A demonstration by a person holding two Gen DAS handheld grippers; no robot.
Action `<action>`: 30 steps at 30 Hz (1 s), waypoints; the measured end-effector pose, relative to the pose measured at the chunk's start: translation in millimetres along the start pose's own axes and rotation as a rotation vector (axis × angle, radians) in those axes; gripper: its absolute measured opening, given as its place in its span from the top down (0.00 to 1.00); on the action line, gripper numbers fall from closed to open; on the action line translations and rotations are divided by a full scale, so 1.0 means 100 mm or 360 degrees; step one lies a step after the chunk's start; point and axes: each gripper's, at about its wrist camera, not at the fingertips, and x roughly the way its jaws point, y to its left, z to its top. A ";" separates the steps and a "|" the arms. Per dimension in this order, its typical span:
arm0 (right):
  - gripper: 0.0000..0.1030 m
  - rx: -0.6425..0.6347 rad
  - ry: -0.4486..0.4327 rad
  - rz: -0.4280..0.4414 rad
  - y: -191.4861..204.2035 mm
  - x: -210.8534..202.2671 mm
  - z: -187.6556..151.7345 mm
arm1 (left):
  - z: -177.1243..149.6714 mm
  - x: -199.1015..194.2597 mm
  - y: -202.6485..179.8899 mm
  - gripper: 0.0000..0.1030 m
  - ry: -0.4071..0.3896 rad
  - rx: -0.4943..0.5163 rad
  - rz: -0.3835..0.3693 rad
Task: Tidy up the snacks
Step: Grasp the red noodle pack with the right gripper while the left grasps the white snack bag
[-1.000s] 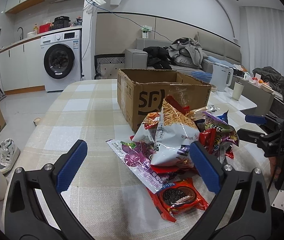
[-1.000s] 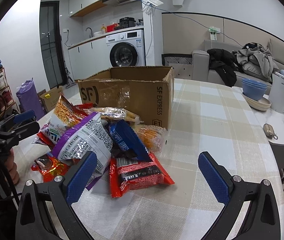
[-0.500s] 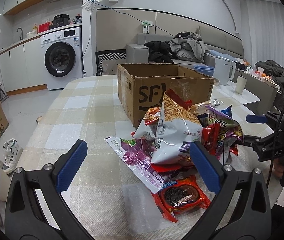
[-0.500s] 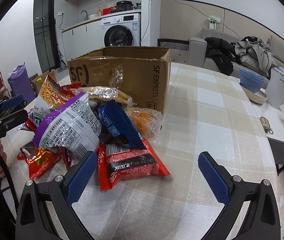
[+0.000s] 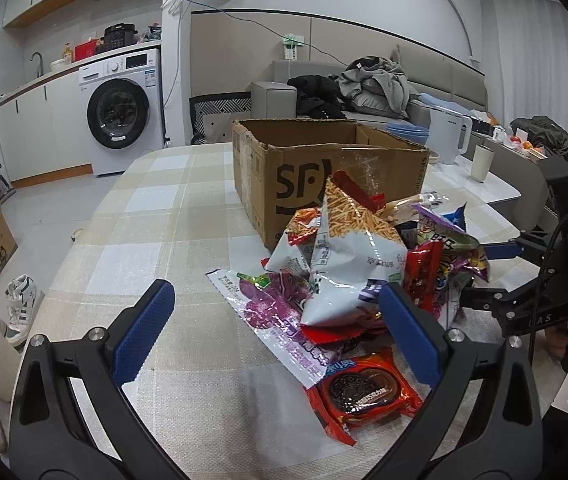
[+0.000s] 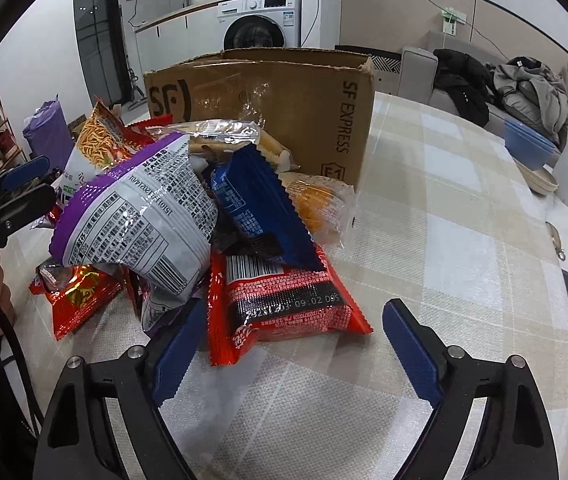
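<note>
Since a second ago your right gripper point(image 6: 290, 340) has come down and tipped toward the snack pile point(image 5: 364, 264), so the pile now fills much more of its view. Its jaws have just been closing but stand well apart, and the near end of the red packet point(image 6: 284, 300) lies between the pads without either one pressing on it. Your left gripper point(image 5: 277, 326) has barely shifted; its view of the box point(image 5: 324, 168) and pile is nearly the same as before.

Your right gripper points steeply down at the table point(image 6: 464, 240), its left pad just beside the packet's left edge and under the purple-and-white bag point(image 6: 139, 220). Your left gripper points down more gently, jaws wide and holding nothing; its right pad sits in front of the white chip bag point(image 5: 348, 256), though whether it touches the bag is unclear.

The pile lies on the table right against the front of the box, with a blue pack point(image 6: 259, 208) leaning on top of the red packet and a cookie packet point(image 5: 364, 390) at the edge farthest from the box. The box stands open.
</note>
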 end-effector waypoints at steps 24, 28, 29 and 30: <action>0.25 0.0000 0.0092 0.0038 0.00 0.24 0.06 | 0.08 0.33 -0.41 0.01 0.0097 0.0221 -0.0116; 0.36 0.0007 0.0071 0.0072 -0.01 0.23 0.08 | 0.12 0.39 -0.38 0.01 0.0112 0.0221 -0.0097; 0.39 -0.0008 0.0068 0.0072 0.01 0.23 0.09 | 0.12 0.39 -0.39 0.01 0.0115 0.0226 -0.0088; 0.41 -0.0020 0.0061 0.0061 0.04 0.22 0.09 | 0.12 0.40 -0.39 0.01 0.0119 0.0229 -0.0081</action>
